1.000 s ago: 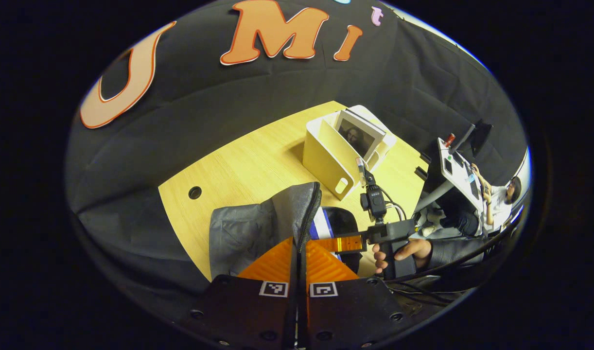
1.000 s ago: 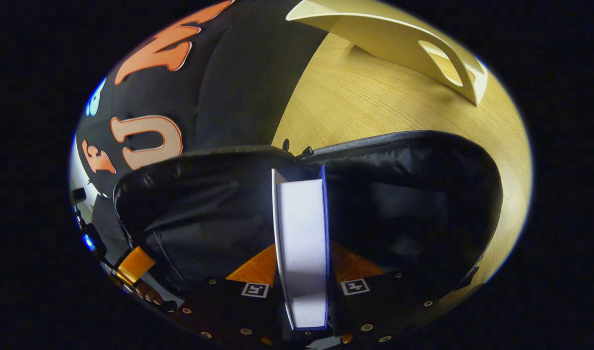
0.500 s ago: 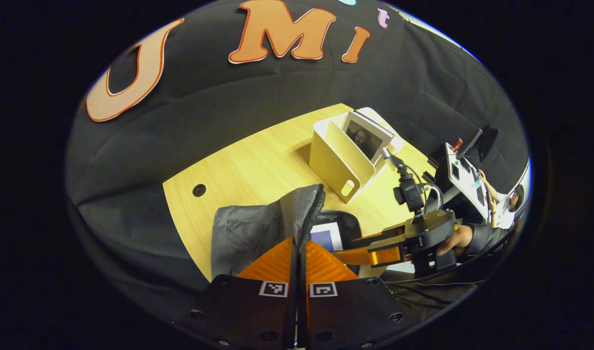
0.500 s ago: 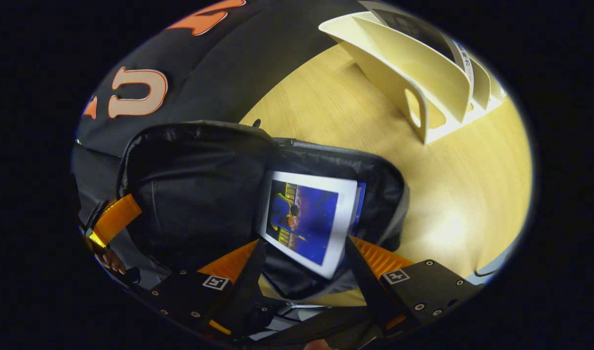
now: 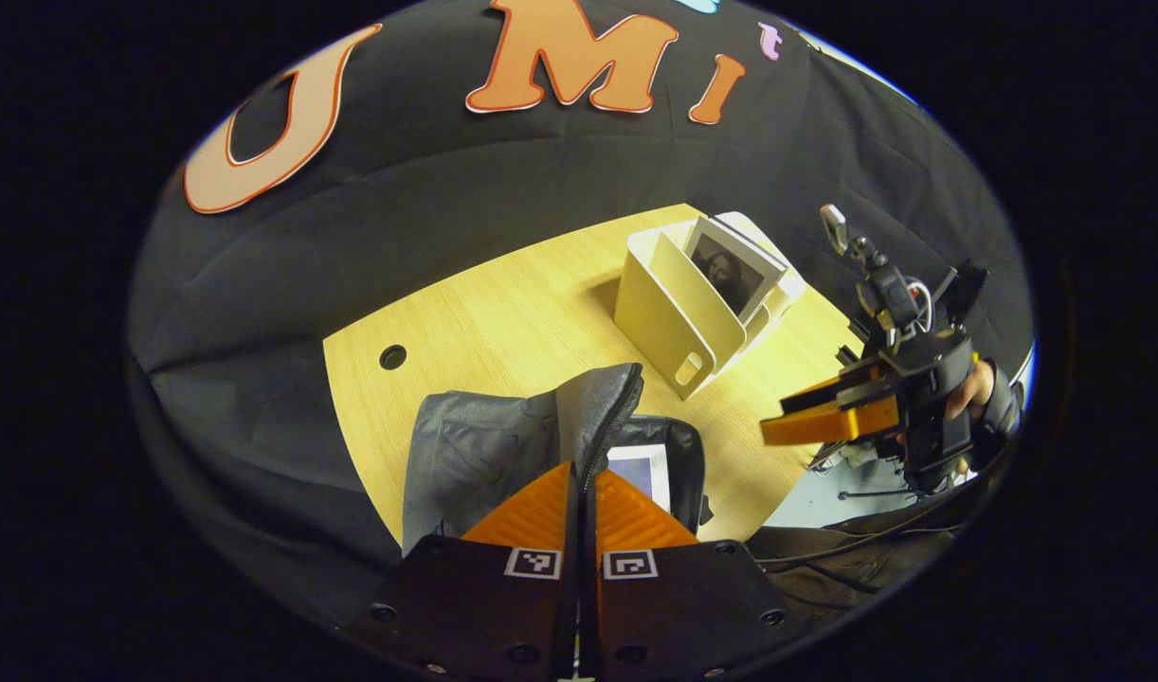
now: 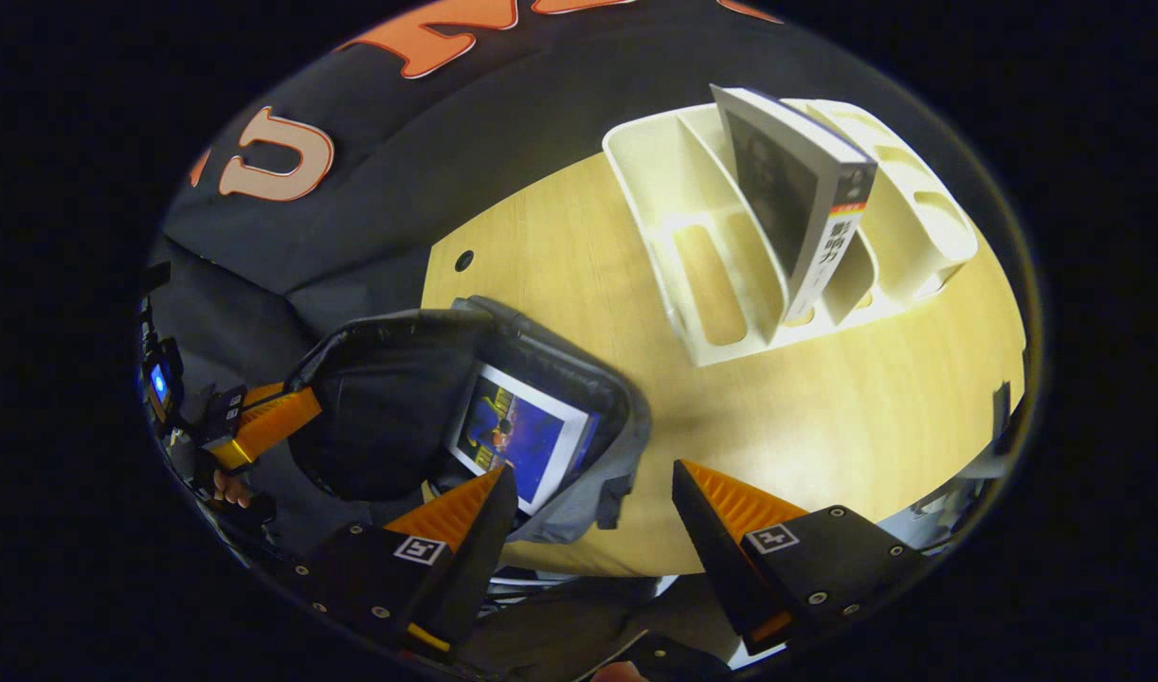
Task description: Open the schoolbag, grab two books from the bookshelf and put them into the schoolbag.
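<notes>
The grey schoolbag lies open on the wooden table. My left gripper is shut on the zipper edge of its raised flap. A blue-covered book lies inside the schoolbag. My right gripper is open with nothing between its fingers, up above the bag's right side. The right gripper hangs past the table's right edge in the left gripper view. On the cream bookshelf one book with a portrait cover stands tilted in a slot.
The bookshelf stands at the table's far right, with bare wood between it and the bag. A cable hole sits at the far left. The bag lies close to the table's near edge. A hand holds the right gripper.
My right gripper has opened and let the blue book drop into the bag, then pulled up and away to the right. The left gripper still holds the flap up.
</notes>
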A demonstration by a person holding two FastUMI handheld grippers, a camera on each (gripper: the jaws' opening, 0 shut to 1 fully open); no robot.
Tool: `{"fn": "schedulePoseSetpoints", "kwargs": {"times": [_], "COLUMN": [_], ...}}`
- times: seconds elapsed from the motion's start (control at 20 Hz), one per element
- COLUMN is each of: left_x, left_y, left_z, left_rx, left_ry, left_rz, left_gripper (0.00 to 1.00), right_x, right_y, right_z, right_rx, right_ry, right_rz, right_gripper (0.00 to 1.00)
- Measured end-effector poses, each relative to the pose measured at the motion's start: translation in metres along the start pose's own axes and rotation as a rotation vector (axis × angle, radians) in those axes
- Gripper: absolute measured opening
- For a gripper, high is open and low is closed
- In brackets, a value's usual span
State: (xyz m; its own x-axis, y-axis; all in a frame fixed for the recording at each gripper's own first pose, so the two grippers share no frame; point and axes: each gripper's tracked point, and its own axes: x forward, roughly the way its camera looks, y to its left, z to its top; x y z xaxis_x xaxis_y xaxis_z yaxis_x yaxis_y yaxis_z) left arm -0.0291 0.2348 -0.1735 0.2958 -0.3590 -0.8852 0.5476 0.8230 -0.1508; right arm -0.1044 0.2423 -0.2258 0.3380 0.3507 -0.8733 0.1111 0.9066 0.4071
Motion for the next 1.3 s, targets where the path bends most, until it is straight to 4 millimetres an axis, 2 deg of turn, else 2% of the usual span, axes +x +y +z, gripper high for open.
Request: {"fn": "schedulePoseSetpoints", "kwargs": {"times": [0.3,0.55,0.75,0.85,0.95,1.1,1.2,1.3], "left_x": [0.011,0.017,0.016,0.015,0.014,0.013,0.012,0.011], "left_y": [0.000,0.002,0.005,0.008,0.009,0.007,0.006,0.004], "left_z": [-0.004,-0.007,-0.010,-0.012,-0.016,-0.017,-0.019,-0.022], "left_rx": [-0.058,-0.123,-0.172,-0.195,-0.218,-0.242,-0.247,-0.254], "left_ry": [0.011,0.018,0.022,0.026,0.030,0.041,0.045,0.051], "left_rz": [0.042,0.078,0.111,0.131,0.145,0.163,0.178,0.186], "left_gripper": [0.02,0.02,0.02,0.02,0.02,0.02,0.02,0.02], "right_x": [-0.041,-0.070,-0.081,-0.076,-0.063,-0.034,-0.016,-0.001], "right_y": [-0.030,-0.062,-0.075,-0.080,-0.086,-0.106,-0.108,-0.118], "right_z": [0.042,0.102,0.148,0.169,0.186,0.196,0.201,0.206], "right_rx": [-0.110,-0.152,-0.193,-0.205,-0.203,-0.208,-0.184,-0.177], "right_ry": [0.011,-0.004,-0.011,-0.004,0.016,0.068,0.097,0.116], "right_rz": [-0.050,-0.118,-0.147,-0.158,-0.168,-0.201,-0.174,-0.191], "right_gripper": [0.99,0.99,0.99,0.99,0.99,0.99,0.99,0.96]}}
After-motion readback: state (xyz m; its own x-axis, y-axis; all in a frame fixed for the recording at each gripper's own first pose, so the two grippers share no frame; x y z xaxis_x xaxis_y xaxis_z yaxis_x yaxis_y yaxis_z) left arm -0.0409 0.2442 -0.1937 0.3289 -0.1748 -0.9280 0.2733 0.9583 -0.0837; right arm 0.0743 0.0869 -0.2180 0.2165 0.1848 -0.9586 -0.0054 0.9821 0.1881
